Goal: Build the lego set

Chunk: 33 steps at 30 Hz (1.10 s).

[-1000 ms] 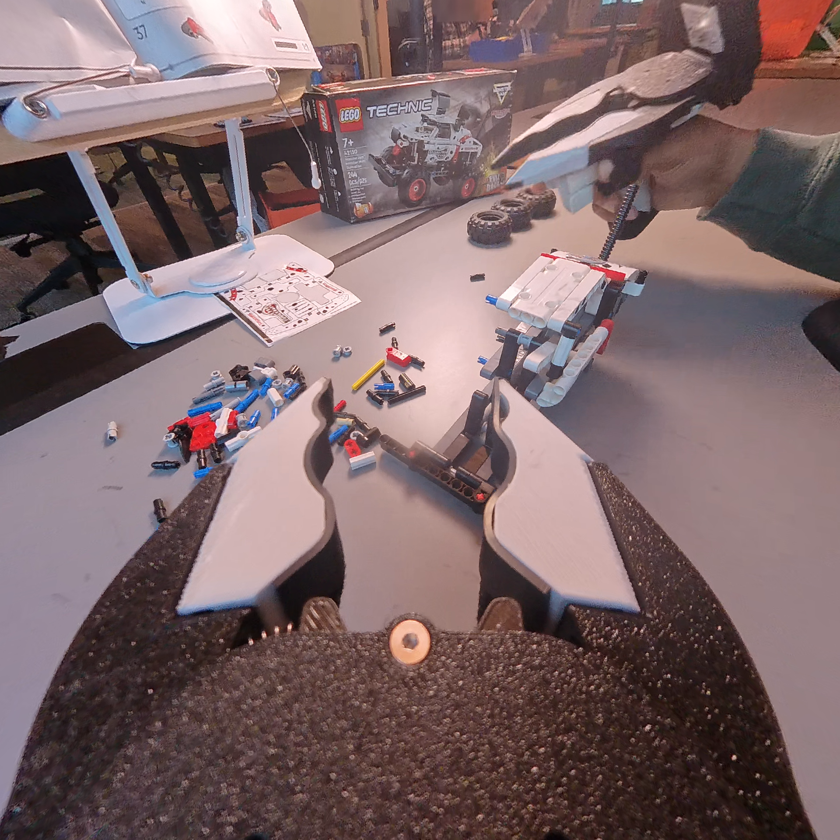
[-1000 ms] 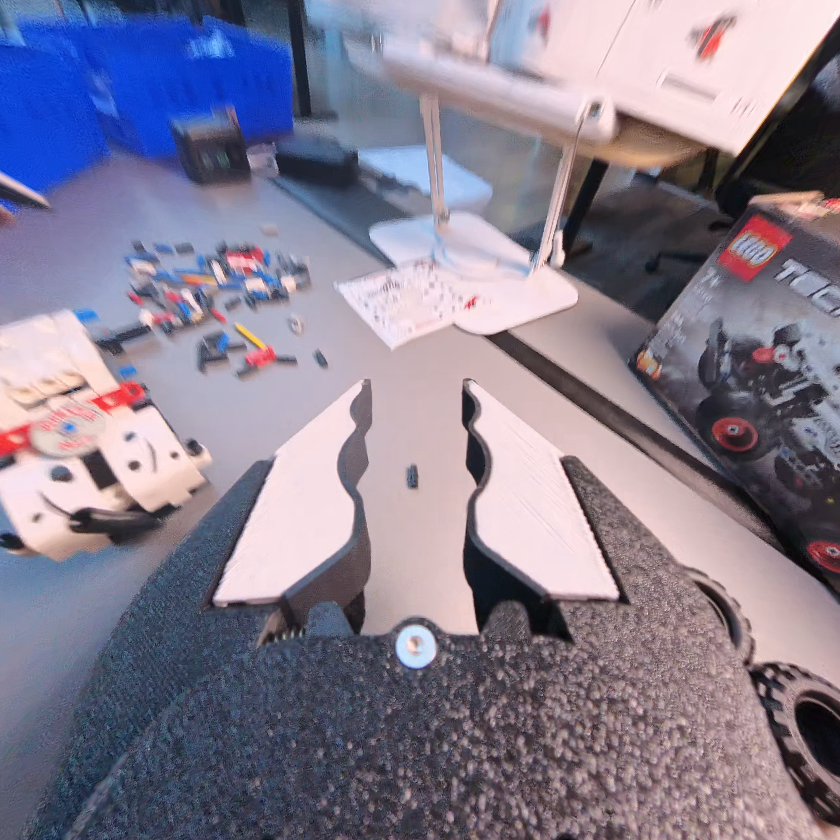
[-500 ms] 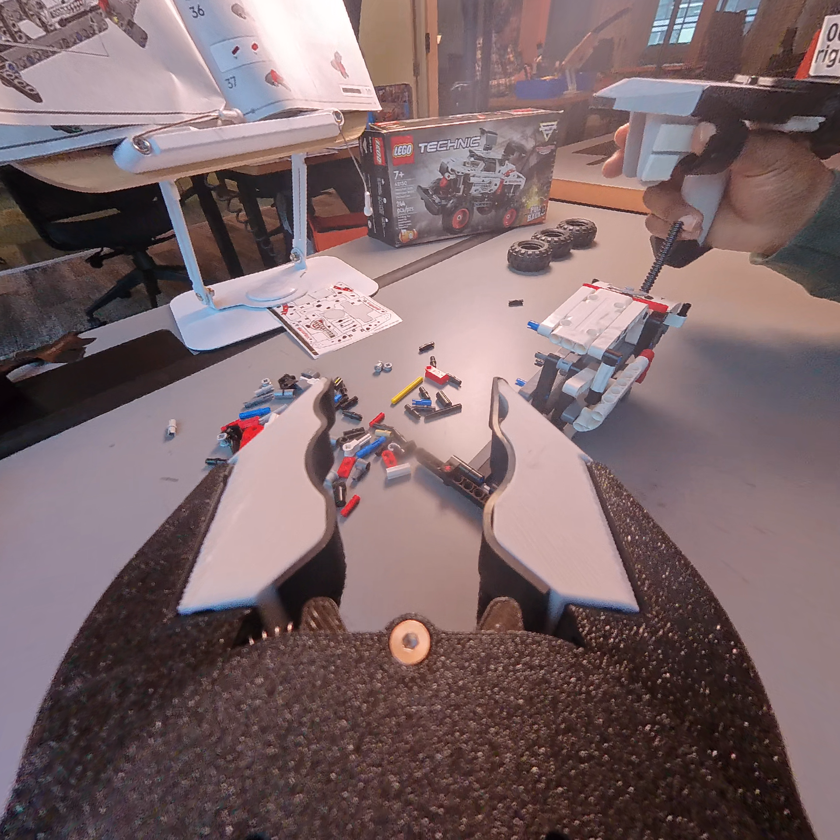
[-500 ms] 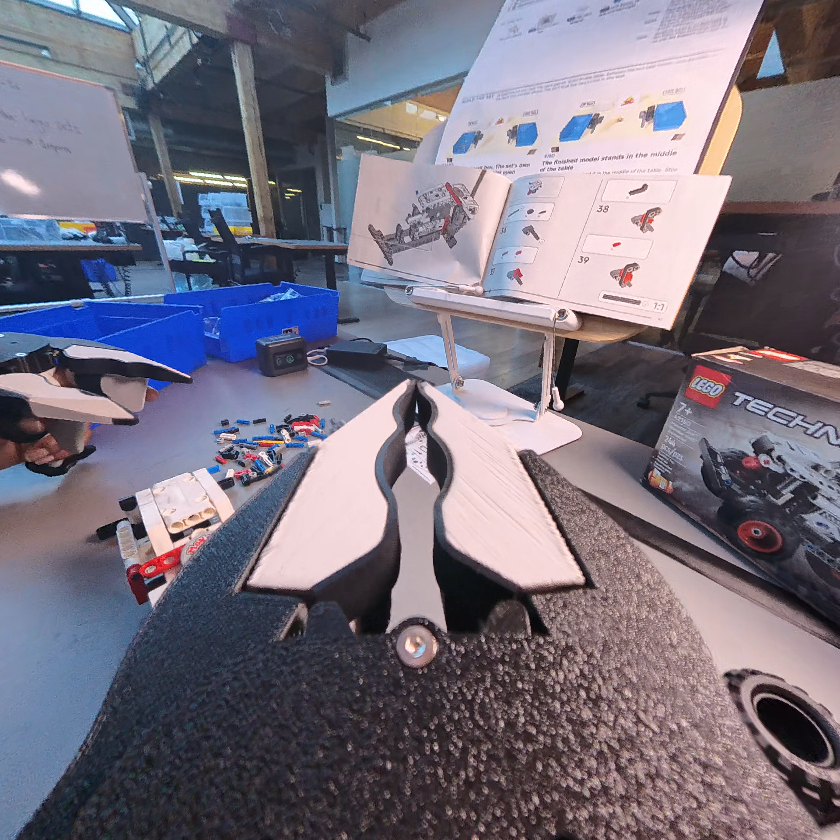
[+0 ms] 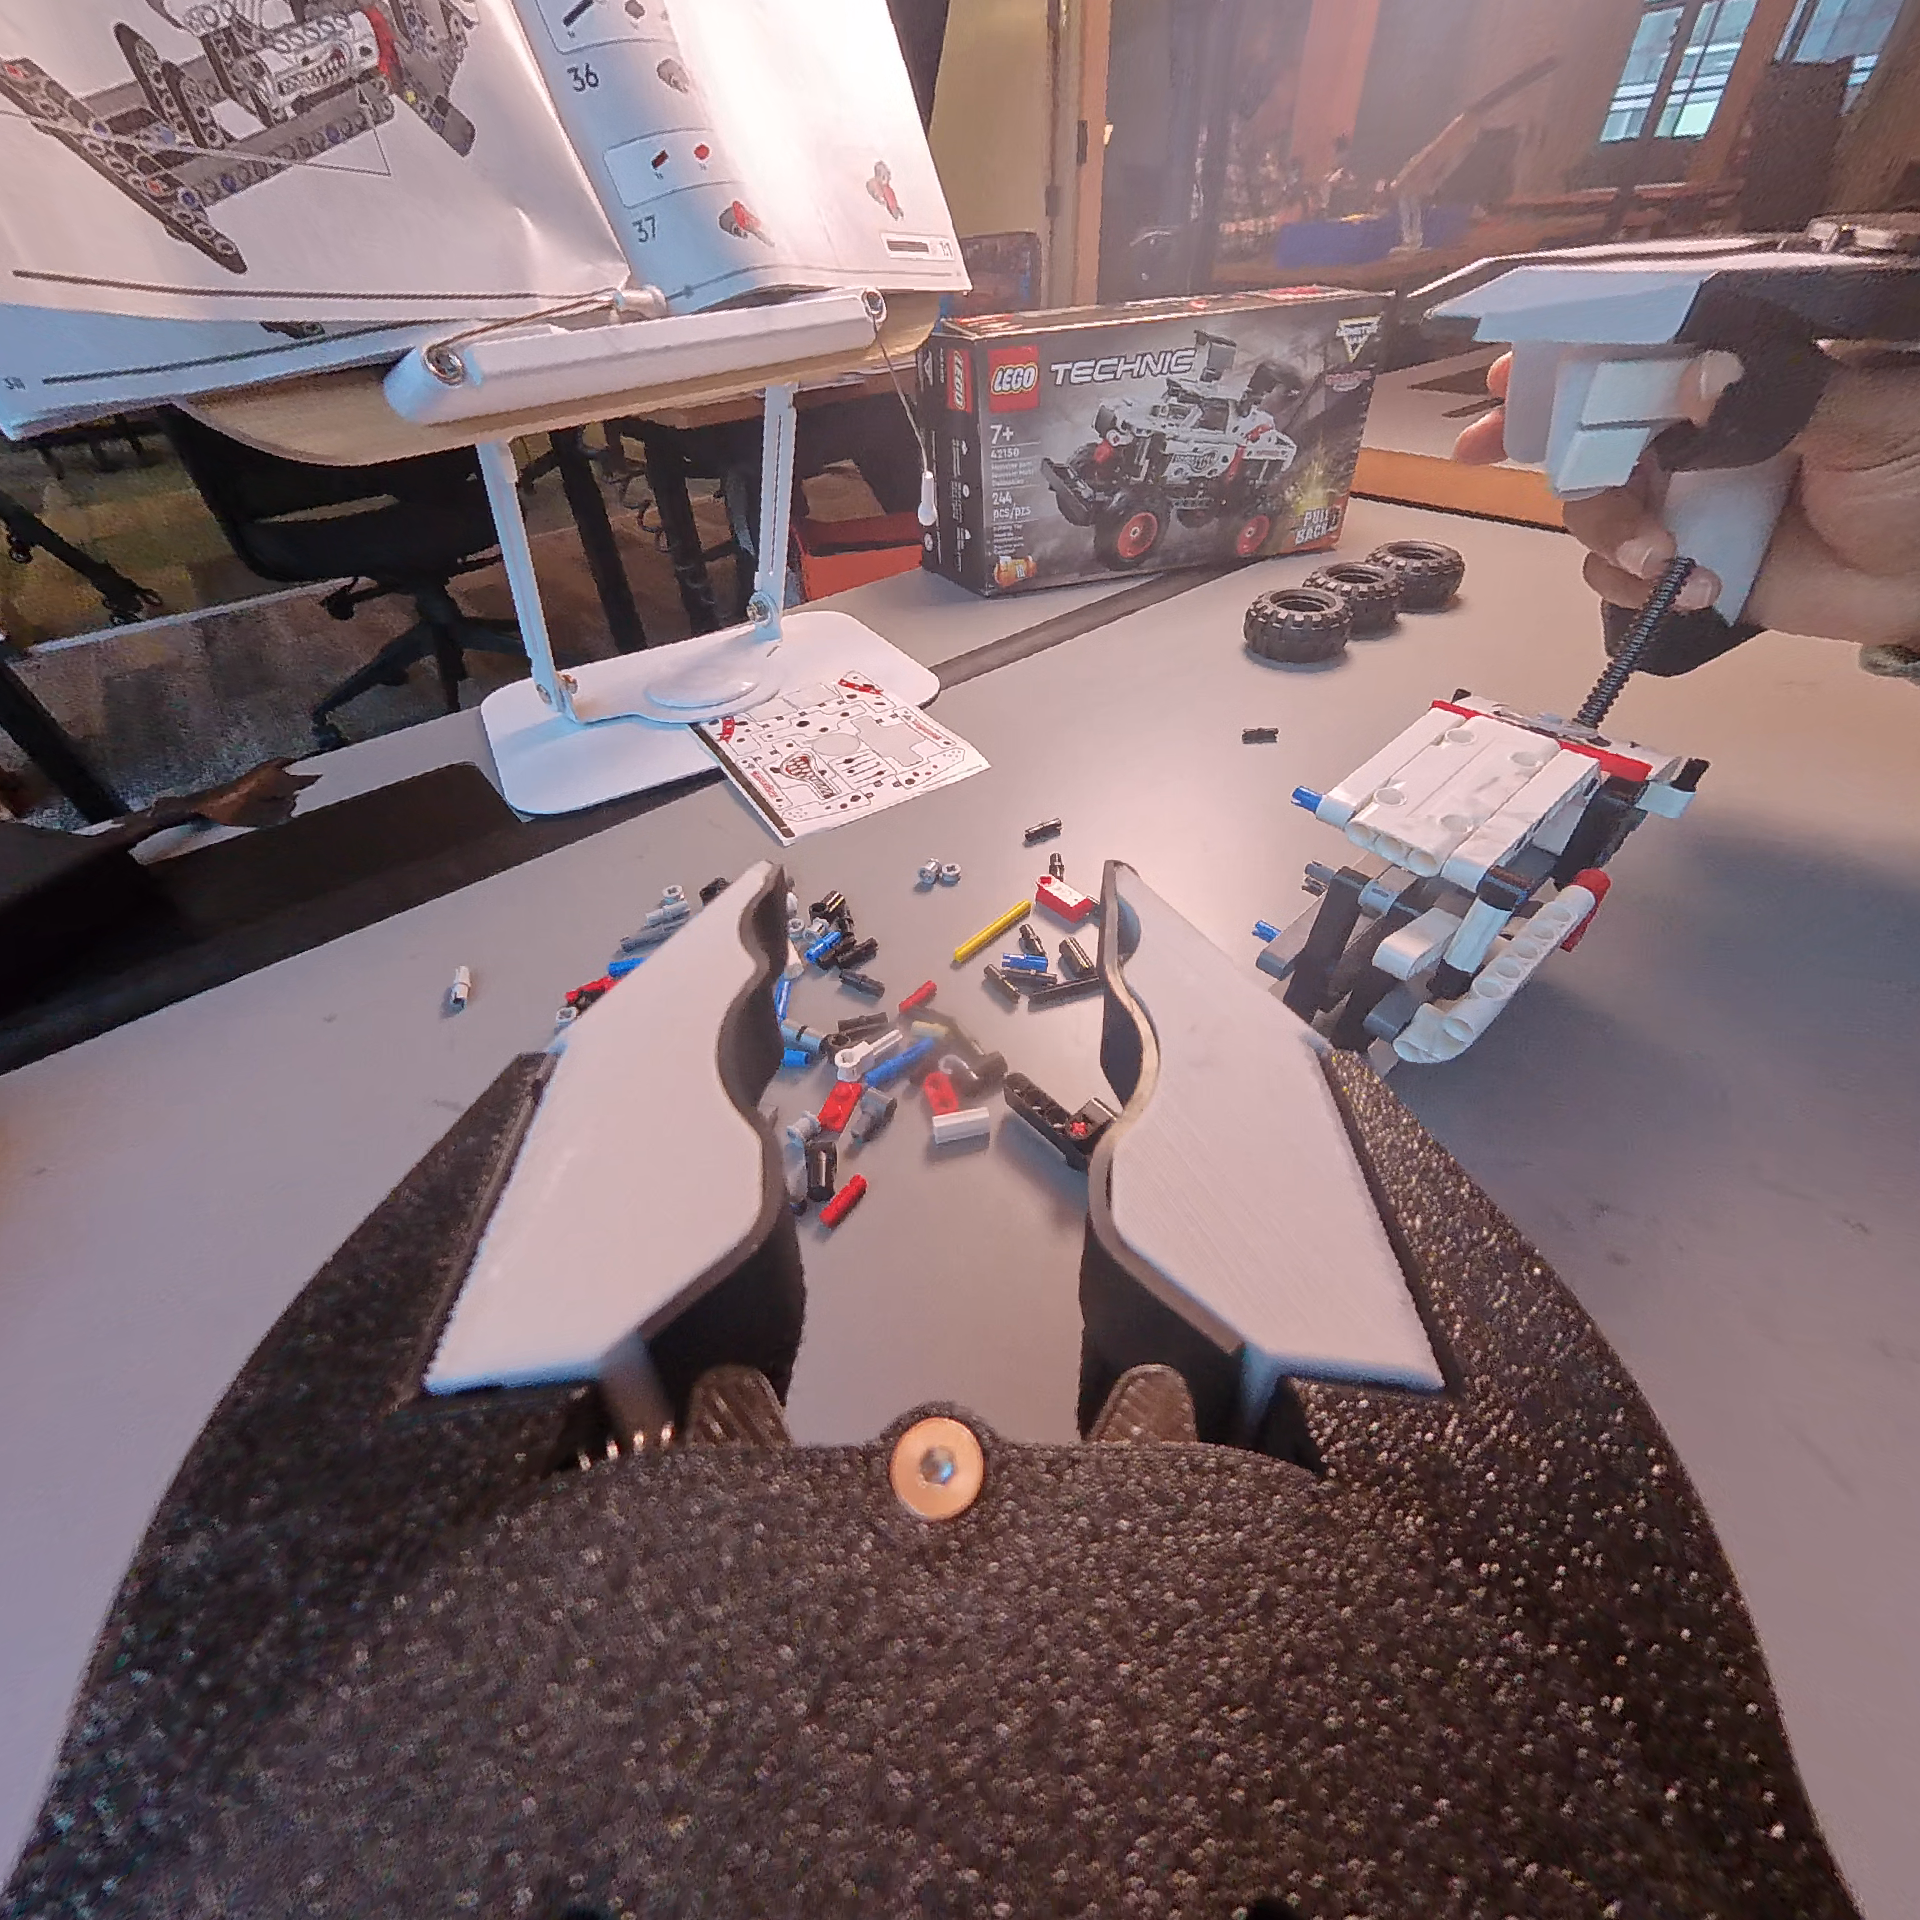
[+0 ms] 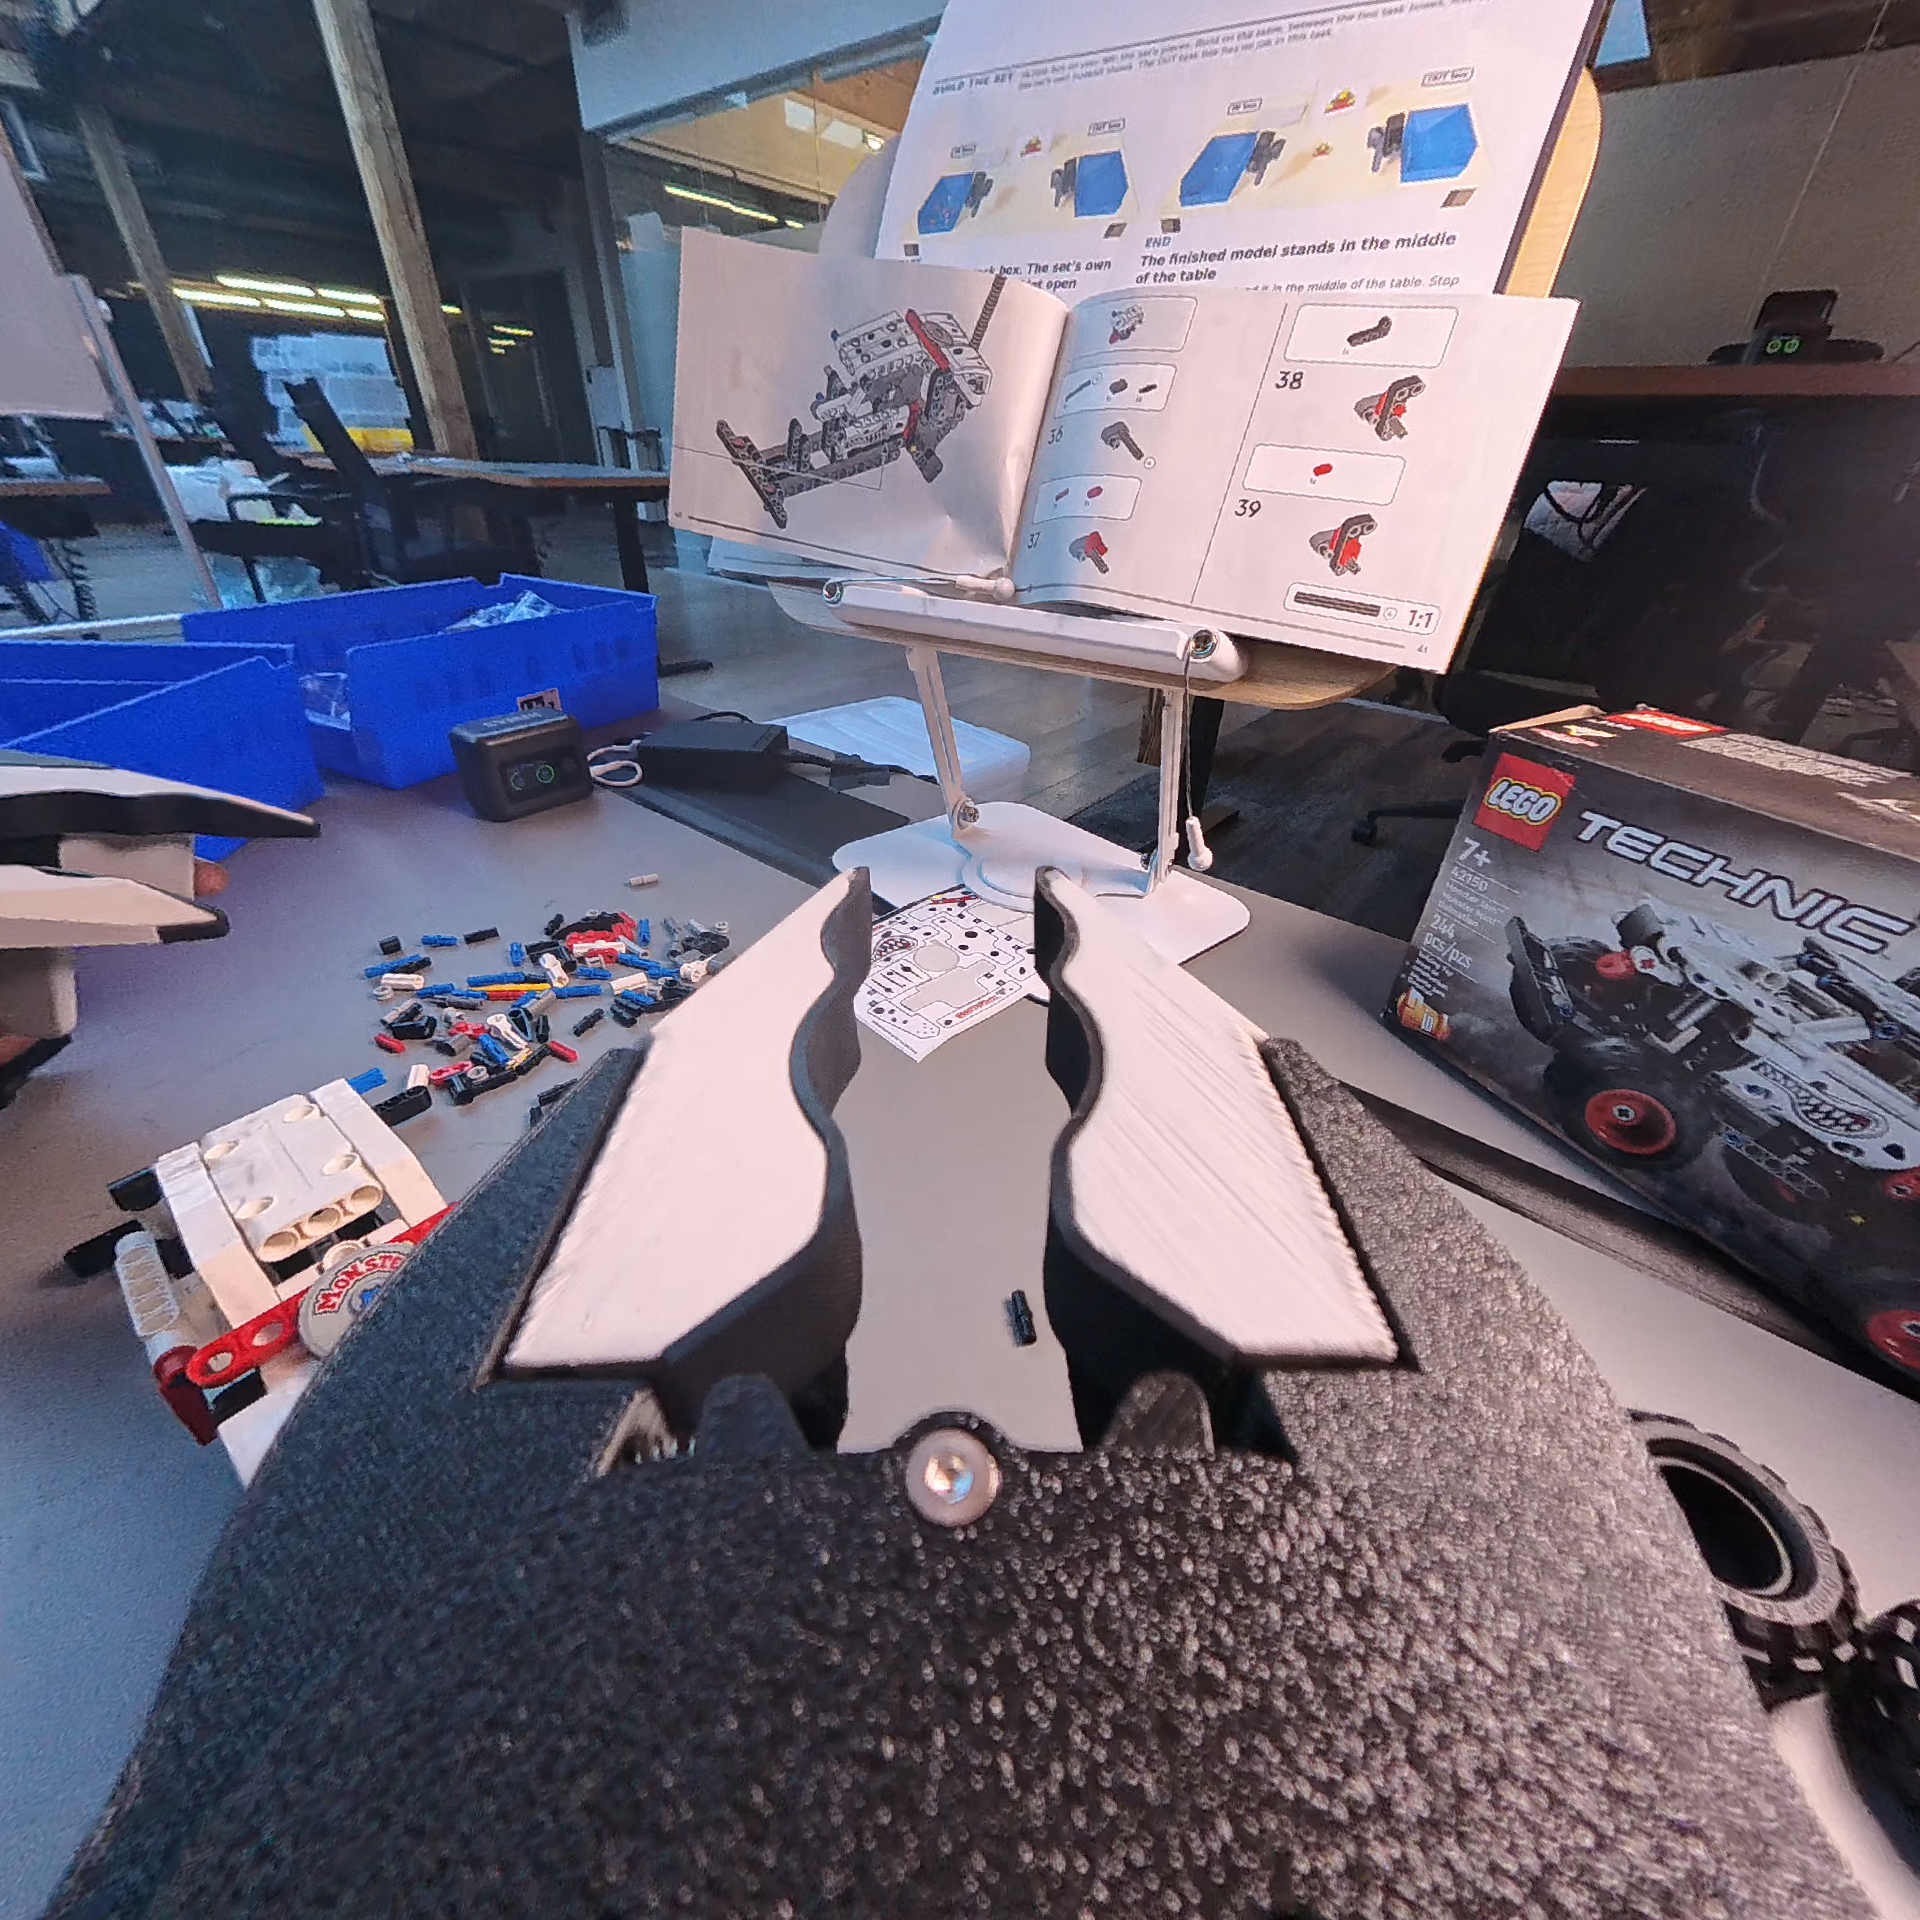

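Low in frame, the left gripper (image 5: 940, 883) hangs with jaws apart over scattered loose pieces (image 5: 883, 1029). The half-built truck (image 5: 1455, 883) sits at mid-right. The right gripper (image 6: 951, 894) is also spread wide, holding nothing, facing the instruction booklet (image 6: 1091, 447) higher up.

The table (image 5: 1558, 1299) is showing a smooth, matt grey top. The left gripper (image 5: 940, 883) is wearing a rough, grainy black shell, its jaws faced in smooth white plastic. Glossy plastic pieces (image 5: 883, 1049) are lying loose; knobbly rubber tyres (image 5: 1351, 597) are standing far right beside the printed cardboard box (image 5: 1143, 436), paper booklet (image 6: 1091, 447) far left
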Available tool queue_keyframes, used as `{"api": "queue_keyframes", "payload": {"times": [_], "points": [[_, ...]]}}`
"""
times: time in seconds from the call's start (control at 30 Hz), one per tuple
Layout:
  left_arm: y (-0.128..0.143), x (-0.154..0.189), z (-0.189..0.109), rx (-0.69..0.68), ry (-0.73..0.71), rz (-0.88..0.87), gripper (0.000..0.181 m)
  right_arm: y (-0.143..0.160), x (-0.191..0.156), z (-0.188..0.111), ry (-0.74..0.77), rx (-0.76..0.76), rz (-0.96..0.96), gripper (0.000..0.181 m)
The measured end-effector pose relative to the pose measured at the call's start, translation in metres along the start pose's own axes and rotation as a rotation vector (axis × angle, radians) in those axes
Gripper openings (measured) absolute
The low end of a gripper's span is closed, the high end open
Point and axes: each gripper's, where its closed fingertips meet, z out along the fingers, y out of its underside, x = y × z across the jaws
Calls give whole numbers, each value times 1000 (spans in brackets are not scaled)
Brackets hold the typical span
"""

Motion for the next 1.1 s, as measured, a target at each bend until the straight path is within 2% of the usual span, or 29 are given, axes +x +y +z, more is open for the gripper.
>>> {"api": "queue_keyframes", "payload": {"times": [0.1,0.2,0.33,0.43,0.5,0.67,0.77,0.9,1.1], "points": [[-9,-5,5,36,-18,1,59,-2,5,10,9,-2,-12,31],[-24,-17,18,70,-55,27,58,-10,12,33,12,-8,-25,34],[-57,-36,40,150,-97,49,55,-34,20,76,15,21,-71,30],[-69,-55,56,190,-155,29,53,-58,27,118,15,54,-97,27],[-64,-62,62,188,-176,12,52,-72,32,150,15,65,-135,23],[-27,-62,59,102,-154,13,51,-93,46,217,17,56,-225,9],[-28,-60,52,102,-137,23,51,-96,56,245,28,36,-232,6],[-29,-60,53,101,-125,42,51,-93,68,266,74,14,-244,2],[-24,-58,56,81,-109,57,51,-89,74,272,90,3,-256,0]]}}
